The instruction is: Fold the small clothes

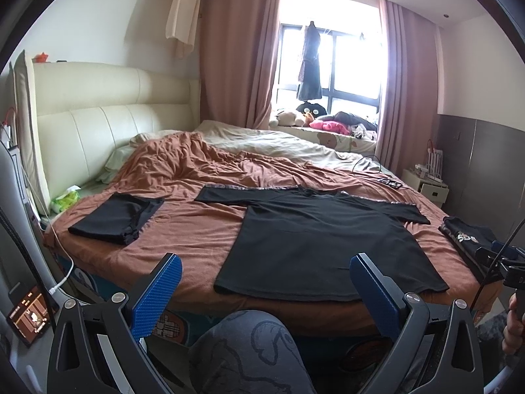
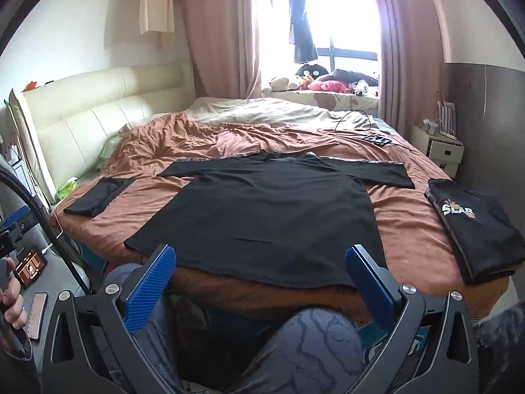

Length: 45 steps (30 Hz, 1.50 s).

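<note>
A black long-sleeved top (image 1: 315,239) lies flat on the rust-brown bedspread (image 1: 197,229) of the bed, sleeves spread out to both sides, collar toward the window (image 1: 331,62) and hem at the near edge. Its body runs lengthwise away from the cameras; the sleeves make the longer line, across the bed.

Only the right wrist view shows the whole folded black shirt (image 2: 475,226) with its "SLAR" print, lying right of the top; the left wrist view catches just its edge. The left view shows the folded black garment (image 1: 115,218) on the left more fully, plus a green tissue pack (image 1: 65,198) by the headboard.

The left gripper (image 1: 262,271) and right gripper (image 2: 261,262) hover before the hem, jaws spread wide, holding nothing, above the person's patterned trouser knees (image 1: 249,354).
</note>
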Each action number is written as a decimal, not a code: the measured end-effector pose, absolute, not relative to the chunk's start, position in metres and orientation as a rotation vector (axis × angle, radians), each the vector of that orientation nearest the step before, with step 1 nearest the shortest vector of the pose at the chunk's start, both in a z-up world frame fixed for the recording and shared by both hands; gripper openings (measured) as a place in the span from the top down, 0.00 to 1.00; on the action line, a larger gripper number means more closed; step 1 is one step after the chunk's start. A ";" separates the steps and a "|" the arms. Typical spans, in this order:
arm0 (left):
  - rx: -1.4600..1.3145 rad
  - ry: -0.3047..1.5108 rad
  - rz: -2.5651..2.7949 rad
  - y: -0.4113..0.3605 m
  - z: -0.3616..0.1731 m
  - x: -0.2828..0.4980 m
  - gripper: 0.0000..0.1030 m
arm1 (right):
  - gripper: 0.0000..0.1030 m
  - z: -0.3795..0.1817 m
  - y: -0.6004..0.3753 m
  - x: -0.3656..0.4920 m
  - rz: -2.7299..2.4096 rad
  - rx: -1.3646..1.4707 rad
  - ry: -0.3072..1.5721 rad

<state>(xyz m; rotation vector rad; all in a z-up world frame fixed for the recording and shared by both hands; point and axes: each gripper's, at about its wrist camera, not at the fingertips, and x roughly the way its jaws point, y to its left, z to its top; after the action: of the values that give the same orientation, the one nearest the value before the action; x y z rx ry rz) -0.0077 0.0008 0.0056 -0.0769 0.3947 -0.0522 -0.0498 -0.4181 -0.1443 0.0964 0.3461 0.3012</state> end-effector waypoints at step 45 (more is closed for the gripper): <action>-0.075 0.443 -0.101 0.001 0.007 0.002 0.00 | 0.00 -0.138 -0.422 -0.045 0.287 0.112 0.355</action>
<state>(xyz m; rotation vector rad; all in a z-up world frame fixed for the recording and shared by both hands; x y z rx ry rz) 0.0023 0.0012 0.0065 -0.0753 0.4433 -0.1008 -0.0455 -0.4223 -0.1382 0.1117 0.3555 0.2869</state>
